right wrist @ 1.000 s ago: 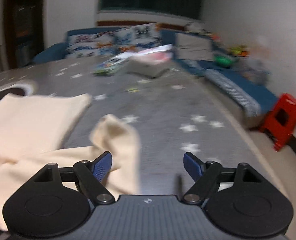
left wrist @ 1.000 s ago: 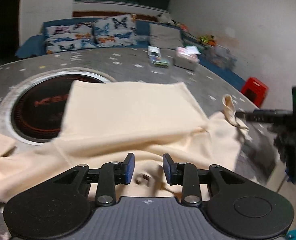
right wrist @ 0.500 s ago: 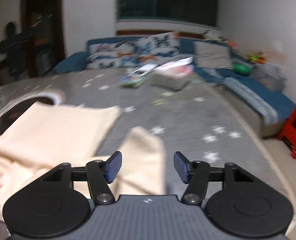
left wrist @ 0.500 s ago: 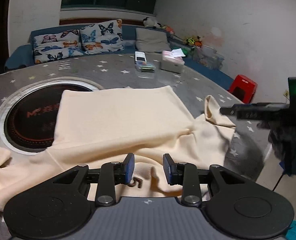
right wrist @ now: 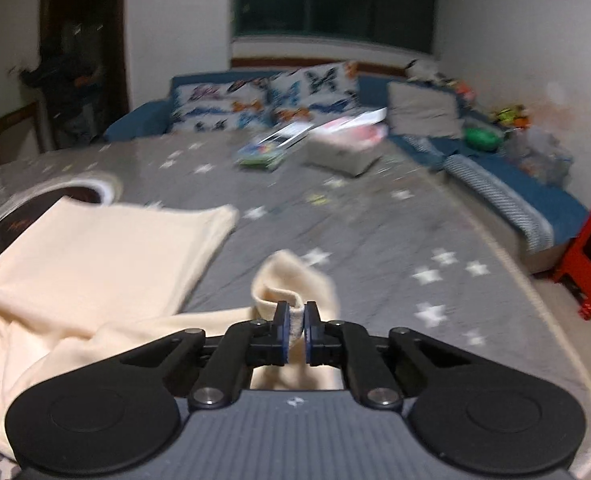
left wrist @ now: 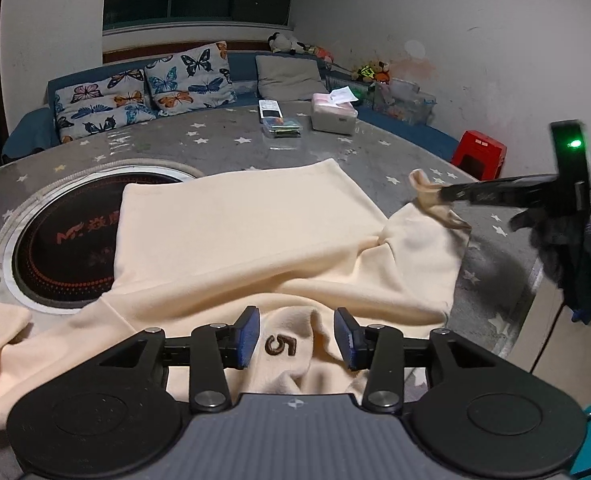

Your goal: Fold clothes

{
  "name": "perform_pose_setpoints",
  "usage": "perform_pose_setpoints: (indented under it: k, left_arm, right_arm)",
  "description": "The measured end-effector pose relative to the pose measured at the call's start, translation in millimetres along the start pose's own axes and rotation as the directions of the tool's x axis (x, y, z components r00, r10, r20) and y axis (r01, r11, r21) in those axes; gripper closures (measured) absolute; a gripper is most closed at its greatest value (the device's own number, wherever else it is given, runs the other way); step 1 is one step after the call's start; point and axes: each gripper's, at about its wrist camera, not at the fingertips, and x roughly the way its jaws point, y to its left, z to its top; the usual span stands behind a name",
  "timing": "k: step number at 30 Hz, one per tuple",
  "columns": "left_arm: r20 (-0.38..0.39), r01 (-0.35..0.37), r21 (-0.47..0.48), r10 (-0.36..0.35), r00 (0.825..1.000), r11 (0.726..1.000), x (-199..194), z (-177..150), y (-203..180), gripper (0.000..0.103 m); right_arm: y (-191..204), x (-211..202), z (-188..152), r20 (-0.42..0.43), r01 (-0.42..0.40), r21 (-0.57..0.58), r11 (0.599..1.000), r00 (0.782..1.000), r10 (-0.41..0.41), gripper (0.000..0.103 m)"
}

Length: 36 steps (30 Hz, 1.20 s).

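Observation:
A cream garment lies spread and rumpled on the grey star-patterned table. A brown "5" is stitched on its near part. My left gripper hovers over that part and its jaws are opening. The cloth with the "5" lies between the blue pads, and they do not press it. At the right, my right gripper is shut on the garment's corner tip. The left wrist view shows the right gripper holding that corner just above the table.
A round dark inset plate lies partly under the garment on the left. A tissue box and a small packet sit at the far side. A red stool and a sofa stand beyond the table's edge.
My right gripper's jaws have come together on the garment's corner tip. My left gripper's jaws have spread a little, and the "5" patch now shows between them.

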Motion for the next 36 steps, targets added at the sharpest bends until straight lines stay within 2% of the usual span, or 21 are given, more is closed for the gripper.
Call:
perform_pose_setpoints:
  k: [3,4,5,6,8,10,15,18,21,25,28,29,31,33,36]
  left_arm:
    - [-0.009,0.011,0.025,-0.011,1.0,1.0,8,-1,-2,0.063]
    - [-0.016,0.009,0.034,-0.008,1.0,0.999,12,-2,-3,0.07]
    - [-0.021,0.011,0.039,-0.01,1.0,0.999,13,-4,-4,0.083]
    - [-0.026,0.013,0.044,-0.012,1.0,0.999,15,-5,-4,0.092]
    - [-0.034,0.018,0.052,-0.016,0.999,0.998,18,-7,-5,0.097]
    - [-0.033,0.024,0.05,-0.022,0.999,0.998,14,-10,-6,0.098]
    - [-0.045,0.093,0.086,-0.09,0.995,0.992,-14,-17,-12,0.098]
    - [-0.082,0.114,0.086,-0.107,0.991,0.99,-18,-21,-11,0.096]
    - [-0.083,0.146,0.059,-0.141,0.987,0.988,-21,-14,-2,0.094]
    - [-0.023,0.05,0.077,-0.048,0.999,0.996,-14,12,12,0.091]
    - [-0.008,-0.083,0.023,0.083,0.996,0.996,8,38,36,0.071]
    - [-0.006,-0.131,0.005,0.131,0.991,0.991,17,47,45,0.063]
    - [-0.006,-0.211,-0.023,0.21,0.978,0.977,35,61,62,0.061]
    - [-0.01,-0.276,-0.048,0.276,0.961,0.96,53,74,77,0.054]
    - [-0.027,-0.334,-0.085,0.333,0.943,0.939,78,88,98,0.054]
  right_arm:
    - [-25,-15,2,0.032,0.082,0.04,0.996,0.996,-0.083,0.098]
    - [-33,-20,3,0.04,0.108,0.054,0.993,0.993,-0.111,0.098]
    - [-39,-24,2,0.042,0.13,0.064,0.989,0.99,-0.133,0.098]
    - [-47,-29,2,0.043,0.151,0.075,0.986,0.987,-0.154,0.098]
    - [-59,-35,0,0.04,0.185,0.091,0.979,0.981,-0.189,0.098]
    - [-67,-38,-2,0.034,0.207,0.101,0.973,0.977,-0.211,0.098]
    - [-77,-37,-5,0.003,0.231,0.115,0.966,0.972,-0.233,0.097]
    - [-71,-32,-1,0.003,0.205,0.098,0.974,0.978,-0.207,0.095]
    - [-58,-27,8,0.005,0.14,0.069,0.988,0.99,-0.141,0.094]
    - [-37,-10,22,-0.018,0.018,0.035,0.999,1.0,-0.017,0.094]
    - [-17,7,34,-0.047,-0.072,0.01,0.997,0.996,0.073,0.094]
    - [-11,13,38,-0.054,-0.098,0.0,0.995,0.994,0.098,0.093]
    - [2,26,46,-0.069,-0.147,-0.016,0.989,0.987,0.146,0.093]
    - [12,39,54,-0.085,-0.186,-0.022,0.982,0.979,0.183,0.085]
    - [23,59,65,-0.108,-0.222,-0.032,0.974,0.97,0.218,0.081]
